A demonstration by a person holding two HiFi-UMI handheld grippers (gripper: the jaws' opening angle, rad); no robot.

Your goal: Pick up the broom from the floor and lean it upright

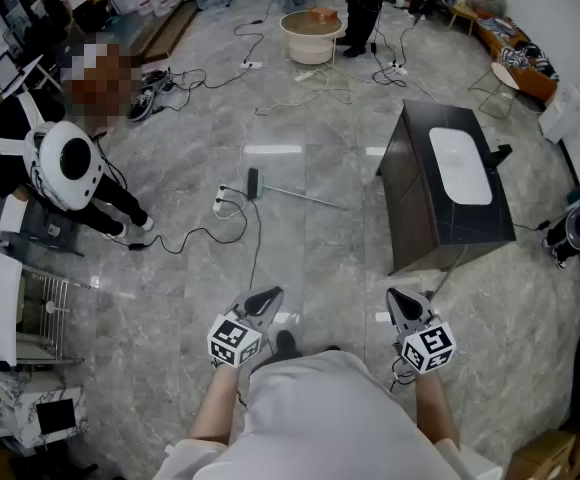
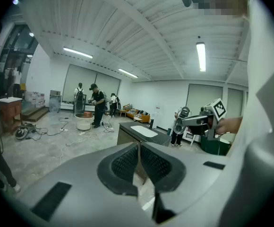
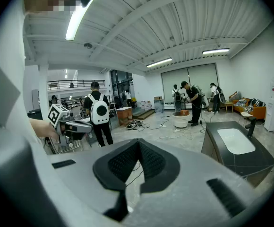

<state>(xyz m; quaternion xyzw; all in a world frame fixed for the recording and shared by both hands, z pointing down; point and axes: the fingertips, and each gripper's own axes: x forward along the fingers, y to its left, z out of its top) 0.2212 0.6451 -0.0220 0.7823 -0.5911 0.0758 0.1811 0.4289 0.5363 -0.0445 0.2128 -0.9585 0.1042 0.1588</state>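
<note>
So, broom (image 1: 300, 197): lying flat on the grey marble floor (image 1: 320, 263), dark head toward the left, thin handle running off to the right; nothing touches it.
Broom's neighbours: a coil of cables (image 1: 226, 204) just beside its head, and a dark cabinet (image 1: 420, 203) with a white inset top to the right of the handle's end, apart from it.
Left gripper (image 1: 267, 294): held low in front of the person's body, well short of the broom; its own view shows the two ribbed pads pressed together with nothing between them (only floor shows beyond).
Right gripper (image 1: 398, 296): level with the left one, near the cabinet's closer corner; pads meet at the tip, and it carries nothing.
Tilt: both grippers point forward and slightly downward.
Background: a person (image 1: 65, 158) with a round white backpack crouches at the left, and a pale round tub (image 1: 310, 34) stands on the floor at the far end.
</note>
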